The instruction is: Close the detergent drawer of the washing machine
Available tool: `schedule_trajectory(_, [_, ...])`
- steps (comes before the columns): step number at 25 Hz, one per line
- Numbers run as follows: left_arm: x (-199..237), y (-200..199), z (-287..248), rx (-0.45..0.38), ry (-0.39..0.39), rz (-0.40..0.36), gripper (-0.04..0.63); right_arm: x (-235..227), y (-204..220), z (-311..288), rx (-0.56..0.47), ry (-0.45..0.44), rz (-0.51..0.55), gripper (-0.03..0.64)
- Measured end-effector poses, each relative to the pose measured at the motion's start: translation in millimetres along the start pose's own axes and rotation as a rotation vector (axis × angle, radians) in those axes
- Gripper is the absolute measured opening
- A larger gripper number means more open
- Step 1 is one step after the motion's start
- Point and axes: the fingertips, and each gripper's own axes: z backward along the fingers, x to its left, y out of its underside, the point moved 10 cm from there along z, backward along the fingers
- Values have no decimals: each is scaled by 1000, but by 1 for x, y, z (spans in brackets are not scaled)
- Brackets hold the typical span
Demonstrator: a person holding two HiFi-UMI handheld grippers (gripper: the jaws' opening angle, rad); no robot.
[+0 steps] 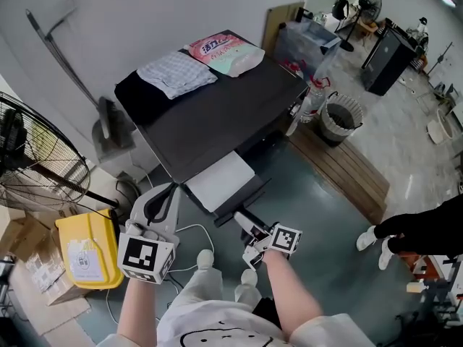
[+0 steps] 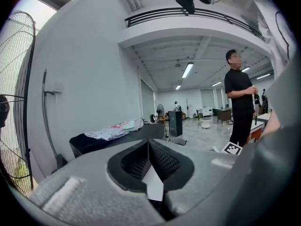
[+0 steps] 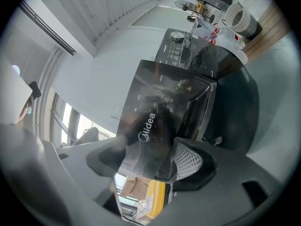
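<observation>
The black washing machine stands in front of me in the head view. Its detergent drawer is pulled out, showing a white inside and a dark front panel. My right gripper is at that panel's right end. In the right gripper view the glossy "Midea" drawer front runs between the jaws, and the right gripper is shut on it. My left gripper hovers left of the drawer, touching nothing. In the left gripper view the left gripper has its jaws pressed together, with the machine top beyond.
A checked cloth and a pink package lie on the machine. A floor fan and a yellow container stand at the left. A mesh bin and a wooden platform are at the right. A person stands farther off.
</observation>
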Motion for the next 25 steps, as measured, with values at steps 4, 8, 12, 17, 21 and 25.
schedule_trajectory(4, [6, -2, -5, 2, 1, -7, 20, 0, -5, -15, 9, -14, 0, 302])
schedule_trajectory(8, [15, -2, -9, 4, -5, -8, 20, -1, -7, -31, 16, 1, -12, 301])
schedule_trajectory(12, [22, -3, -11, 3, -7, -9, 20, -1, -9, -46, 27, 11, -9, 301])
schedule_trajectory(17, [28, -3, -15, 7, -2, -15, 20, 1, -11, -60, 26, -10, -5, 301])
schedule_trajectory(21, [32, -2, -17, 14, 1, -25, 20, -5, -10, -63, 30, 45, -36, 301])
schedule_trajectory(25, [40, 2, -19, 24, -5, -22, 20, -6, -11, -72, 20, 25, -33, 301])
